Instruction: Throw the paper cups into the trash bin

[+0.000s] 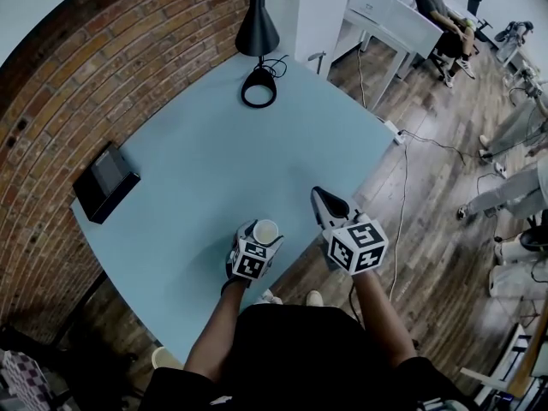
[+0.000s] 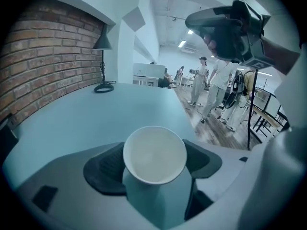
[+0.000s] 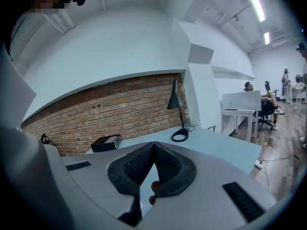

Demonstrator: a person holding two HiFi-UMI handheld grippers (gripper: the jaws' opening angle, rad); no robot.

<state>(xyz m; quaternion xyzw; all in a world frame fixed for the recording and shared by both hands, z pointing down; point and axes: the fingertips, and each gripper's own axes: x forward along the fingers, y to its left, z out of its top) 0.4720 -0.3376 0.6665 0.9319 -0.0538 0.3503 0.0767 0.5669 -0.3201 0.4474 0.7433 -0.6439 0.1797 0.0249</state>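
Observation:
A white paper cup (image 1: 266, 229) stands upright between the jaws of my left gripper (image 1: 259, 238), close to the near edge of the pale blue table (image 1: 205, 144). In the left gripper view the cup (image 2: 154, 153) fills the gap and both dark pads (image 2: 103, 169) lie against its sides, so the gripper is shut on it. My right gripper (image 1: 321, 197) hovers just right of the cup over the table's corner. Its jaw tips meet in the right gripper view (image 3: 154, 145) with nothing between them. No trash bin is clearly in view.
A black desk lamp (image 1: 258, 32) with a ring base stands at the table's far end. A black box (image 1: 107, 182) lies at the left edge by the brick wall. Cables and a power strip (image 1: 396, 131) lie on the wooden floor; people sit and stand to the right.

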